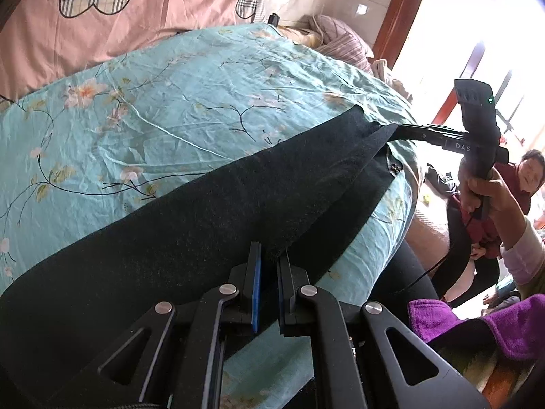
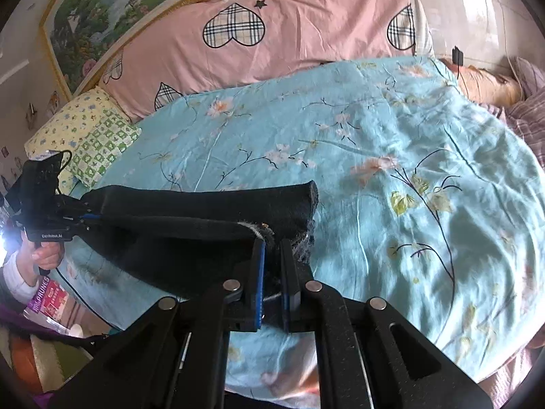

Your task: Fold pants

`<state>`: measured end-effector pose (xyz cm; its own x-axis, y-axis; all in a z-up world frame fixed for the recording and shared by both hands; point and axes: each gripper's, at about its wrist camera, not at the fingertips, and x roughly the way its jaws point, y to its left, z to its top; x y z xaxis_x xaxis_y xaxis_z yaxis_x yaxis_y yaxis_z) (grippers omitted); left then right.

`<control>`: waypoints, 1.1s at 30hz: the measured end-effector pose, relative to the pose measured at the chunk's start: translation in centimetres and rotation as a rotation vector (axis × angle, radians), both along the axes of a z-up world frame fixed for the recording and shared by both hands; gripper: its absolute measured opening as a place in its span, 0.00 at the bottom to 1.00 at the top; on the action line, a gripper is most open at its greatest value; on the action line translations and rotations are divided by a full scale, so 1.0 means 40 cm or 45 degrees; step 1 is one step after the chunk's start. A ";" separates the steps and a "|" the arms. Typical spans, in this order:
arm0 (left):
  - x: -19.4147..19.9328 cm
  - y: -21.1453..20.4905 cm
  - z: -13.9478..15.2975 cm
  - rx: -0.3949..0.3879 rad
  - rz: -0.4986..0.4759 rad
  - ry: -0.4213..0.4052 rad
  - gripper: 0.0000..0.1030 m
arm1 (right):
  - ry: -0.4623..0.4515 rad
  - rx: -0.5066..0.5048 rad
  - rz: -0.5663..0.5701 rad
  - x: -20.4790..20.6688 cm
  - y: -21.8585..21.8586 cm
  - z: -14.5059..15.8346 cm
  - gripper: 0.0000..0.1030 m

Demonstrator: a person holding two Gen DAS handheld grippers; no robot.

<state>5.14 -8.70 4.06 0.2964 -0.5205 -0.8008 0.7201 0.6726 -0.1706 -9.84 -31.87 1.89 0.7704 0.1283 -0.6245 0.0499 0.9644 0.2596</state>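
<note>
Your left gripper (image 1: pixel 269 266) is clamped on an edge of the dark pants (image 1: pixel 177 218); the blue-lined pads pinch a fold of the cloth between them. Your right gripper (image 2: pixel 272 255) is likewise closed on the far end of the same garment, at a frayed, fuzzy edge near the hem.

In the left wrist view your right gripper (image 1: pixel 405 129) meets the raised corner of the cloth, and the fabric runs in a taut ridge between the two tools. The rest of the pants lies flat on the turquoise floral sheet (image 1: pixel 190 102), stretched lengthwise across the bed.

In the right wrist view your left gripper (image 2: pixel 92 218) holds the opposite end, your hand (image 2: pixel 46 255) on its handle.

Pink heart-print pillow (image 2: pixel 289 37) along the headboard side. Small yellow-green pillow (image 2: pixel 85 139) beside it. Purple cloth (image 1: pixel 477 317) at lower right of the left view.
</note>
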 end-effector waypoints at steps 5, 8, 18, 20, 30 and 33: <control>-0.007 -0.008 -0.047 0.030 -0.008 0.033 0.06 | 0.063 0.004 -0.008 -0.012 0.006 -0.042 0.08; -0.022 -0.019 -0.063 0.055 -0.019 0.016 0.06 | 0.093 0.017 -0.027 -0.021 0.006 -0.067 0.08; -0.008 -0.001 -0.123 0.005 0.025 0.120 0.19 | 0.179 -0.034 -0.039 -0.043 0.037 -0.089 0.12; -0.014 0.010 -0.119 -0.025 0.032 0.136 0.27 | 0.183 -0.044 -0.042 -0.052 0.045 -0.080 0.14; -0.045 0.101 -0.099 -0.128 0.201 0.165 0.31 | 0.018 0.024 0.013 -0.059 0.118 -0.003 0.56; -0.051 0.145 -0.093 -0.150 0.290 0.162 0.33 | 0.005 0.066 0.085 -0.018 0.165 -0.005 0.56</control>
<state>3.09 -2.90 0.34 0.3174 -0.5440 -0.7767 0.5208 0.7845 -0.3367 -10.56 -25.27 1.67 0.7564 0.2115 -0.6190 -0.0131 0.9510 0.3090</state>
